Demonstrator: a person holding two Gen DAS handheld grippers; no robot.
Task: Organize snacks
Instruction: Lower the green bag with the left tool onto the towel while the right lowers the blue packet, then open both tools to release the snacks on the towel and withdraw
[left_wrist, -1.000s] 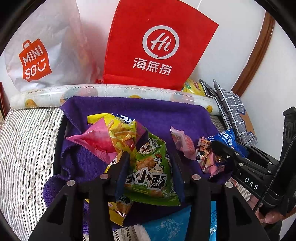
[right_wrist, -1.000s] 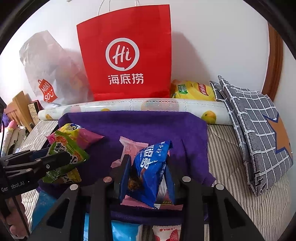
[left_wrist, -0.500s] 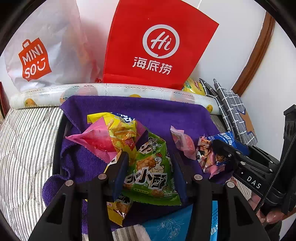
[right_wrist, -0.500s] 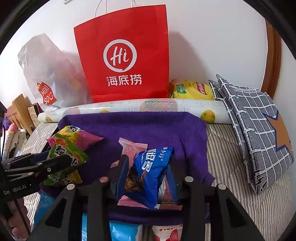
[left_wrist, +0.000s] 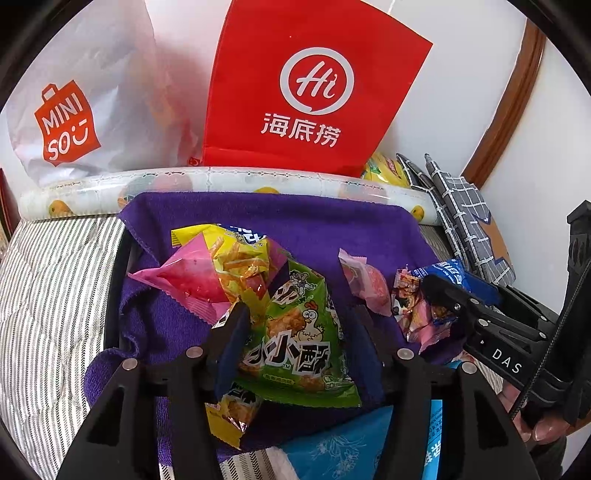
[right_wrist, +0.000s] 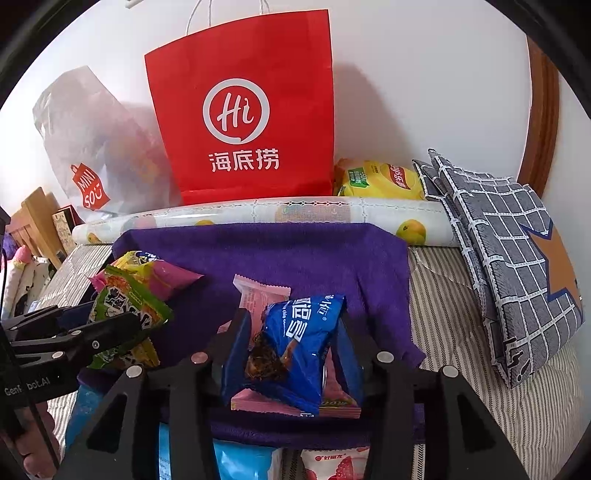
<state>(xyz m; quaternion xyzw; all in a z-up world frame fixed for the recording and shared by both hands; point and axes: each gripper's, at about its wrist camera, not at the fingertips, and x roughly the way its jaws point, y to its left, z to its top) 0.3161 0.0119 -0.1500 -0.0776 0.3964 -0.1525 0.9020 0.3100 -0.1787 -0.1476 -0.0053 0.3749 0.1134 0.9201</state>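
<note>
1. A green snack packet (left_wrist: 295, 343) printed with a cartoon chicken sits between the two fingers of my left gripper (left_wrist: 295, 332). The left finger (left_wrist: 231, 343) presses its edge; the right finger is mostly hidden behind the packet, so I cannot tell for certain whether the grasp is clenched.
2. A blue snack packet (right_wrist: 295, 343) stands upright between the fingers of my right gripper (right_wrist: 291, 347), which look clamped on its two sides. A pink wrapper (right_wrist: 258, 295) lies just behind it and another pink edge shows beneath it.
3. Seen from the left camera, a pile lies just beyond the green packet: a pink packet (left_wrist: 184, 280) and a yellow packet (left_wrist: 236, 254), overlapping each other.
4. To the right of that pile lies a pale pink wrapped snack (left_wrist: 364, 280), and beside it a small crumpled wrapper (left_wrist: 417, 310) near my right gripper's tip.
5. All of these rest on a purple towel (right_wrist: 295, 251) spread over a bed with a striped cover (left_wrist: 48, 295).
6. Behind the towel lies a long roll printed with fruit (right_wrist: 295, 216).
7. Behind the roll, against the white wall, stand a red paper bag (right_wrist: 243, 110), a white Miniso bag (left_wrist: 74, 103) and a yellow chip bag (right_wrist: 376, 181).
8. A grey checked cushion (right_wrist: 517, 258) leans at the right.
</note>
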